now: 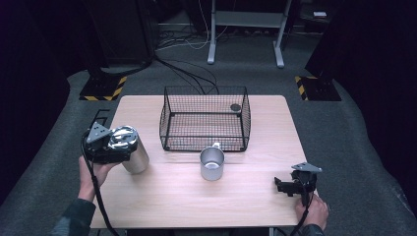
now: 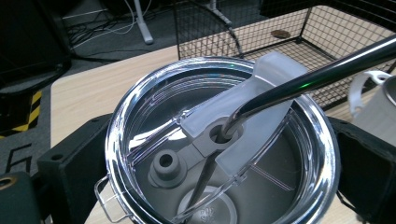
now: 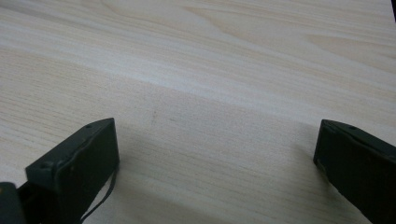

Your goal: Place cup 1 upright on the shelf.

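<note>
A steel tumbler (image 1: 135, 156) with a clear lid (image 2: 196, 140) is at the table's left side. A dark metal straw (image 2: 317, 74) passes through the lid's slider. My left gripper (image 1: 115, 145) is shut on the tumbler just under the lid, one black jaw on each side of it in the left gripper view. I cannot tell whether its base touches the table. A metal mug (image 1: 212, 163) stands in front of a black wire basket (image 1: 169, 123). My right gripper (image 1: 281, 186) is open near the front right corner, low over bare wood (image 3: 215, 93).
A small dark round object (image 1: 235, 107) lies in the basket's far right corner. The mug's handle (image 2: 362, 88) is at the right edge of the left gripper view. The wooden table (image 1: 196, 201) sits on grey carpet with cables and yellow-black floor markings (image 1: 104, 88) behind.
</note>
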A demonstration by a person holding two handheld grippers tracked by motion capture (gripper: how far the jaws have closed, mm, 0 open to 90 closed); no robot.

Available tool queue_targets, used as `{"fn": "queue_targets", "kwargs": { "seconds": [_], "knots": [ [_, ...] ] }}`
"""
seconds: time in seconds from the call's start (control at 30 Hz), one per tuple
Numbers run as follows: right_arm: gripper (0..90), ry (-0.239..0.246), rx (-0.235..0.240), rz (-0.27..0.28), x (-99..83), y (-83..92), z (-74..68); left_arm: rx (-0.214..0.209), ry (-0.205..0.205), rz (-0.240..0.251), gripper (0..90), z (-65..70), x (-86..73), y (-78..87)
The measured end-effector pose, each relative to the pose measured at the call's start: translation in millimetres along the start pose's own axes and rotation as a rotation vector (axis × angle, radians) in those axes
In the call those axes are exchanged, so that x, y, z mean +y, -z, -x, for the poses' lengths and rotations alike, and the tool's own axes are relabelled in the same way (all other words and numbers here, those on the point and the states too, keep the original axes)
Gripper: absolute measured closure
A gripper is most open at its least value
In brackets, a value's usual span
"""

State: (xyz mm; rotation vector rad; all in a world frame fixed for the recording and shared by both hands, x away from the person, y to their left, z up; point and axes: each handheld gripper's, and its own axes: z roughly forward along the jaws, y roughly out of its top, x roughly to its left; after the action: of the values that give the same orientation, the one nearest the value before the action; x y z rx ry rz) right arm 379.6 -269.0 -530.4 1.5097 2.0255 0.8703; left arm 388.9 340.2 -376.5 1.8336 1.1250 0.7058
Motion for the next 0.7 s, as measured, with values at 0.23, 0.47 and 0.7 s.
{"fn": "queue_targets", "kwargs": {
  "seconds": [0.23,0.47,0.7],
  "knots": [
    [0.0,-0.001,0.001,-0.003,0.1,0.1,-0.1,-0.034,-0.032,0.009,4.1,10.0,8.7,5.8],
    [0.0,-0.001,0.000,-0.002,0.1,0.1,0.0,-0.072,-0.048,0.018,4.1,18.4,15.7,7.0],
    [0.0,-0.001,0.002,-0.002,0.0,0.2,0.0,-0.102,-0.064,0.022,4.1,26.1,21.5,7.3]
  ]
}}
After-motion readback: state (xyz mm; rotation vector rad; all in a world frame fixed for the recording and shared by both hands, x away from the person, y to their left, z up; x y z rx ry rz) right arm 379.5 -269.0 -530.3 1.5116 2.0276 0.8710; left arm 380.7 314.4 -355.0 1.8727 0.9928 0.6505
